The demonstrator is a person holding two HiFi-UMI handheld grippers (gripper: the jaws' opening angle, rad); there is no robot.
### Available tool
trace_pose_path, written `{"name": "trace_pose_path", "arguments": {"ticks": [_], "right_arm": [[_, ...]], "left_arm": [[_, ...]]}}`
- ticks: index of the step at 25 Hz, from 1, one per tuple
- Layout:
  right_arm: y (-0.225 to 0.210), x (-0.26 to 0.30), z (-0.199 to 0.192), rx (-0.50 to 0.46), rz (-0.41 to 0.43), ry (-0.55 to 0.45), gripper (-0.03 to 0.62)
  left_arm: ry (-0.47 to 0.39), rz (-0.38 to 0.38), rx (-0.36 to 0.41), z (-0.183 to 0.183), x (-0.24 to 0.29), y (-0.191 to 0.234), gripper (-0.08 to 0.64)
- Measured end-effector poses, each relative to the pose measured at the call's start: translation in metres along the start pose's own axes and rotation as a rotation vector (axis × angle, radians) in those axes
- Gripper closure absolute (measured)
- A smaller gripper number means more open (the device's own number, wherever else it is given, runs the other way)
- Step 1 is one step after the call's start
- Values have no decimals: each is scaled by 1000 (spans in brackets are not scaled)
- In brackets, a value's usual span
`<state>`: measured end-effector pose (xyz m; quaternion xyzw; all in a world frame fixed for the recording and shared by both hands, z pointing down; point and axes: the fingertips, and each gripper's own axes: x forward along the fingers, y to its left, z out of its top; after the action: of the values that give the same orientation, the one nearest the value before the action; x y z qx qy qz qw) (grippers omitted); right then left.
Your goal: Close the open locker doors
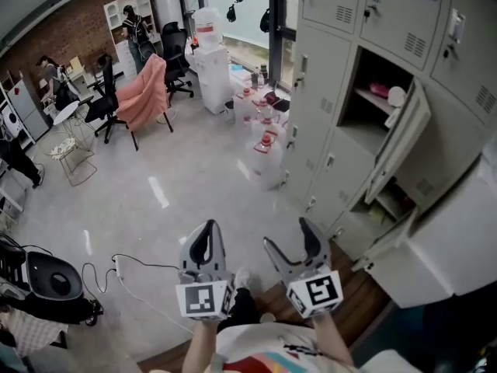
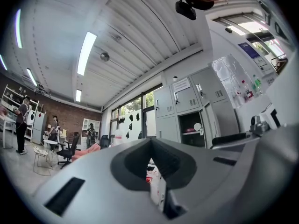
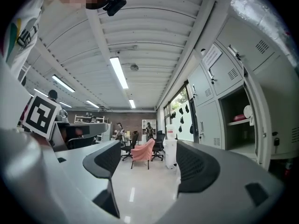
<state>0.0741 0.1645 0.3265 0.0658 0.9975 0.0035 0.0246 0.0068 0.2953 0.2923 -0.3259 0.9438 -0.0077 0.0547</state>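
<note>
Standing ajar, grey metal locker doors (image 1: 400,142); left gripper (image 1: 208,228) fingers together, right gripper (image 1: 286,233) fingers apart

- Lockers (image 1: 326,130): smooth grey painted metal, matt.
- Floor (image 1: 186,193): pale, polished, glossy, with streaks of reflected light.
- Back wall (image 1: 62,29): rough red brick.
- Chair cover (image 1: 144,92): soft pink cloth.
- Right gripper (image 1: 287,235) pads (image 3: 198,167): dark, matt, finely ribbed.
</note>
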Motion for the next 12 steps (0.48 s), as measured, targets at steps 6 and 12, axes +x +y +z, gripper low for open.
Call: {"name": "trace_pose_path", "arguments": {"ticks": [6, 12], "right_arm": [[-20, 29, -1, -20, -28, -17, 252], [-33, 100, -21, -15, -9, -72, 252]], "left_arm": [[-46, -38, 11, -4, 45, 5, 554], [-95, -67, 24, -14, 96, 30, 554]]}}
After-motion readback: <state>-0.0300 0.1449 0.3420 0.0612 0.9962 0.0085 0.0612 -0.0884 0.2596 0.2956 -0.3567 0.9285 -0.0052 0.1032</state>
